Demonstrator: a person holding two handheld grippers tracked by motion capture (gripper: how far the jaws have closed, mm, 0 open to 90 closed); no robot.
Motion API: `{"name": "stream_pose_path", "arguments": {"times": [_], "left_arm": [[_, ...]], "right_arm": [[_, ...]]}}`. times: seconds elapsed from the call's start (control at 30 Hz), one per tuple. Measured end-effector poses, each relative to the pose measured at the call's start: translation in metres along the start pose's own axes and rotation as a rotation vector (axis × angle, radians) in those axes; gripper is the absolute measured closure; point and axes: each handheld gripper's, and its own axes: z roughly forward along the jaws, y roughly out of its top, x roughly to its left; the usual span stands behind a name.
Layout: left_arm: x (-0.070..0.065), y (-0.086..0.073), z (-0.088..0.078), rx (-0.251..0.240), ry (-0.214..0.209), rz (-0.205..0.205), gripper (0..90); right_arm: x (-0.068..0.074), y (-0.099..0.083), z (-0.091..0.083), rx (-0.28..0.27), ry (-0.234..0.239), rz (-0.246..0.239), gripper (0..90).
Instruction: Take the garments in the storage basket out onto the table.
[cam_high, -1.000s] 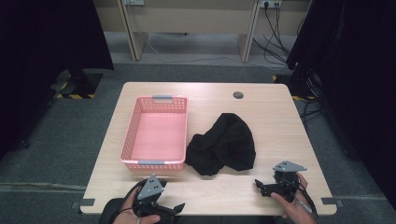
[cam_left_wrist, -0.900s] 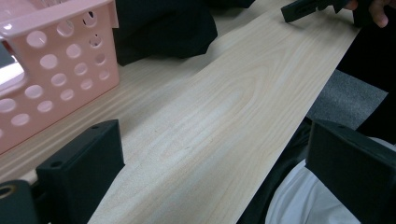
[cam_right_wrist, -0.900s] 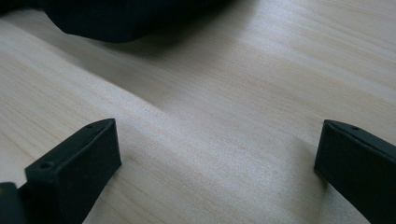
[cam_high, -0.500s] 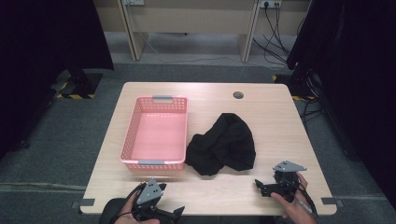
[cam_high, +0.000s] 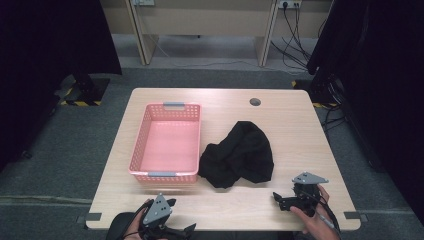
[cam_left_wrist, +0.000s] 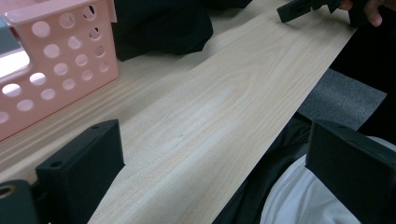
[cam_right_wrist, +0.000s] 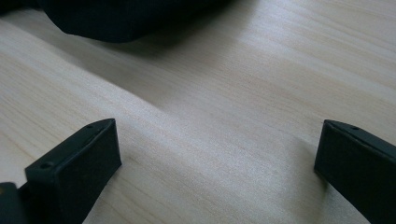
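Observation:
A crumpled black cloth (cam_high: 239, 155) lies on the wooden table (cam_high: 290, 125), right beside an empty pink perforated basket (cam_high: 137, 150). My left gripper (cam_high: 181, 217) hovers open at the table's front edge, below the basket. In the left gripper view its jaws (cam_left_wrist: 217, 172) are wide apart over the table edge, with the basket (cam_left_wrist: 56, 60) and the cloth (cam_left_wrist: 159, 23) ahead. My right gripper (cam_high: 280, 201) rests open near the front right, pointing left, a short way below the cloth. The right gripper view has its jaws (cam_right_wrist: 217, 168) spread on bare wood, with the cloth (cam_right_wrist: 126, 16) beyond.
A dark round cable hole (cam_high: 255, 102) sits near the table's far edge. The other gripper (cam_left_wrist: 303, 7) appears far off in the left gripper view. Desks and cables stand behind the table, with dark curtains at both sides.
My left gripper has drifted slightly back toward the table's front edge. The right gripper, the cloth and the basket have stayed put.

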Motion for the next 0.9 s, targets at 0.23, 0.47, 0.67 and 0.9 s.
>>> {"name": "stream_pose_path", "arguments": {"times": [0.23,0.47,0.67,0.9], "left_arm": [[-0.002,-0.004,-0.002,-0.003,0.002,-0.004,3.7],[-0.003,-0.008,-0.003,-0.005,0.005,-0.008,3.7],[-0.005,-0.012,-0.002,0.001,0.007,-0.012,3.8],[-0.007,-0.016,0.003,0.025,0.002,-0.012,3.8]], "right_arm": [[0.0,0.0,0.0,0.0,0.0,0.001,0.4],[0.0,0.0,0.0,0.0,-0.001,0.002,0.4],[0.0,0.0,0.0,0.0,-0.001,0.001,0.4],[0.0,0.0,0.0,0.001,-0.001,0.002,0.4]]}}
